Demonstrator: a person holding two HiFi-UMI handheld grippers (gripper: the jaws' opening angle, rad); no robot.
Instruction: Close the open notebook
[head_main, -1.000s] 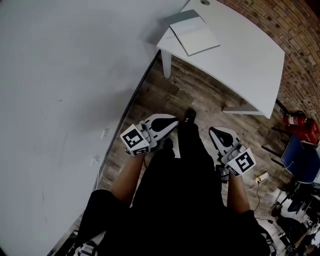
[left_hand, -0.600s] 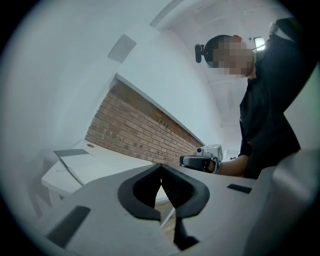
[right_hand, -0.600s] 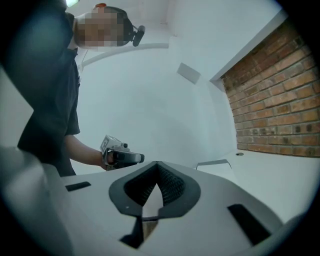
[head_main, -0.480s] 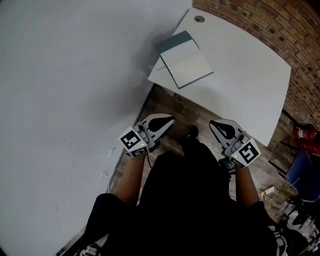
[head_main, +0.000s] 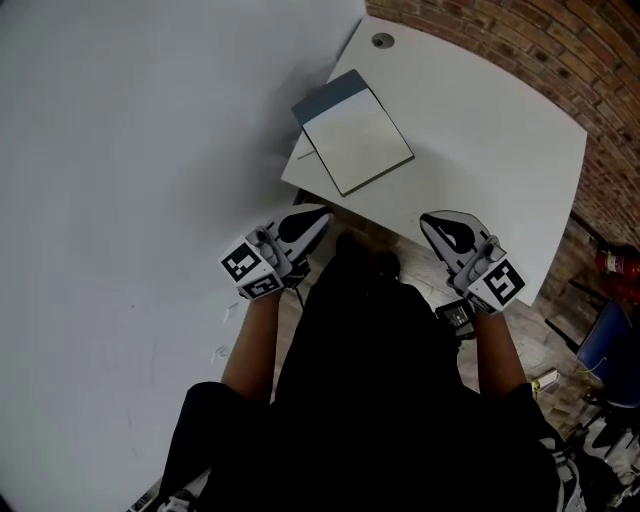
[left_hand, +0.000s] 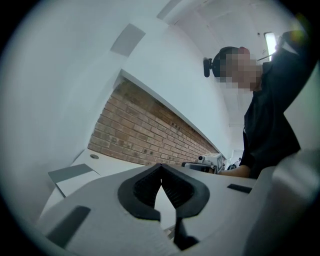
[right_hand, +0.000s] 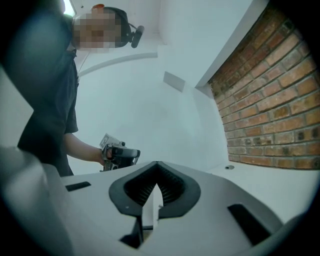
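Note:
The open notebook (head_main: 355, 138) lies at the near left corner of the white table (head_main: 490, 140), a white page facing up and a grey cover (head_main: 329, 95) folded out at its far end. My left gripper (head_main: 320, 214) is shut and empty, held level just short of the table's near edge, below the notebook. My right gripper (head_main: 433, 221) is shut and empty too, over the table's near edge and right of the notebook. In the left gripper view the notebook (left_hand: 75, 178) shows low at the left, beyond the shut jaws.
A white wall (head_main: 130, 150) runs along the left, against the table's left end. A brick wall (head_main: 540, 50) stands behind the table. A cable hole (head_main: 382, 41) sits at the table's far side. A red fire extinguisher (head_main: 618, 262) and a blue chair (head_main: 612, 345) stand at the right.
The person has walked up to the table. Both grippers, still shut, have come from over the floor to the table's near edge, and the notebook sits closer in view.

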